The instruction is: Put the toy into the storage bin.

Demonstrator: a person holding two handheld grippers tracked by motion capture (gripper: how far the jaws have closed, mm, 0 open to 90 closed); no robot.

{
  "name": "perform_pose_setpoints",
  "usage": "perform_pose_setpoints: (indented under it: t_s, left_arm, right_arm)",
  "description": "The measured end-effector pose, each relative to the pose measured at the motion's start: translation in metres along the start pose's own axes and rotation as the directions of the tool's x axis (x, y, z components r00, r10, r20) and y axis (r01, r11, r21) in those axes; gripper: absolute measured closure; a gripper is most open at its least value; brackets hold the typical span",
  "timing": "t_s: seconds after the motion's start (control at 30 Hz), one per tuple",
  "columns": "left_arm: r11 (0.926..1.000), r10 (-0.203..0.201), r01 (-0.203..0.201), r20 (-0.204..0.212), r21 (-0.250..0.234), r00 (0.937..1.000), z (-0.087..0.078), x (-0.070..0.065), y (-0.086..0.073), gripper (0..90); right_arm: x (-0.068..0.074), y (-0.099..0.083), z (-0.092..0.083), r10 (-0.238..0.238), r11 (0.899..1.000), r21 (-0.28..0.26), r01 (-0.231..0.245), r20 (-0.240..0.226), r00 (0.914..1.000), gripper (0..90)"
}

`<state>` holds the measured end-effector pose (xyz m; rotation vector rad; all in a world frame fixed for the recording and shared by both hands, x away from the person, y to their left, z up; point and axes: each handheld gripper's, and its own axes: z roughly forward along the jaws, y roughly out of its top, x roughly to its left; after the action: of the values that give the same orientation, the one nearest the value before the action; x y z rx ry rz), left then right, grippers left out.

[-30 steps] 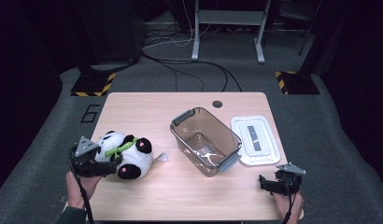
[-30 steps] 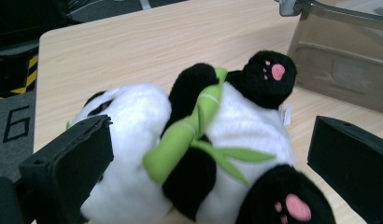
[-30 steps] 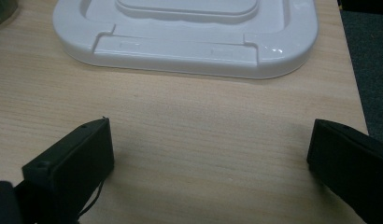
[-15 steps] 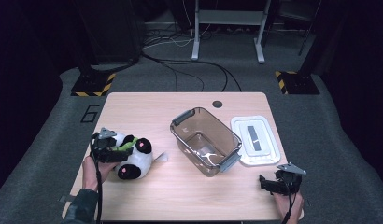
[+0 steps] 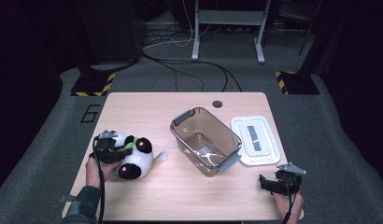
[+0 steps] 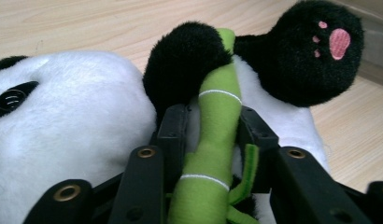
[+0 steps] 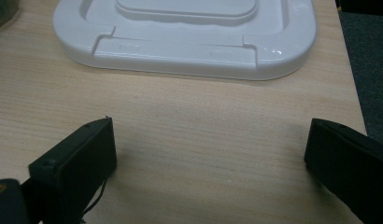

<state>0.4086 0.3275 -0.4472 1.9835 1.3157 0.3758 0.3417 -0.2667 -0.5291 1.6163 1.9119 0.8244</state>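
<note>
Panda (image 6: 63, 135) head partly behind left claw (image 6: 210, 135).

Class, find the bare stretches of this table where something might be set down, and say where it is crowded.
Free: the table's far left strip, beyond the plush panda; the near middle between panda and right gripper. Crowded: the clear tub touches or nearly touches the white lid; the left gripper sits on the panda.

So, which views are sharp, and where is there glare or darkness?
High view: table lit, surroundings dark, small glare inside the clear container. Left gripper view: bamboo stalk sharp, lowest part soft. Right gripper view: white lid slightly soft, faint highlights.
</note>
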Motion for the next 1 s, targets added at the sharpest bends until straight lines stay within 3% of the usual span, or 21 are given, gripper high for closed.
perform_pose_setpoints:
  t_s: [0.03,0.33,0.73,1.0]
  left_arm:
    - [0.9997,0.024,-0.024,-0.002,-0.002,0.9997,-0.002,0.000,0.000,68.3]
    - [0.9944,0.103,-0.104,-0.031,-0.023,0.9942,-0.014,-0.008,0.000,74.7]
    - [0.9916,0.108,-0.109,-0.011,-0.070,0.9941,-0.031,-0.004,-0.007,75.2]
    - [0.9834,0.142,-0.143,-0.008,-0.113,0.9898,-0.051,-0.011,0.001,75.2]
  right_arm:
    - [0.000,0.000,0.000,0.000,1.000,0.000,0.000,-0.001,1.0000,1.6]
    - [0.000,0.000,0.000,-0.002,1.000,-0.002,0.002,-0.007,1.0000,2.1]
    - [0.000,0.000,0.000,-0.002,1.000,-0.003,0.002,-0.009,1.0000,2.7]
    - [0.000,0.000,0.000,-0.003,1.000,-0.002,0.003,-0.008,1.0000,2.5]
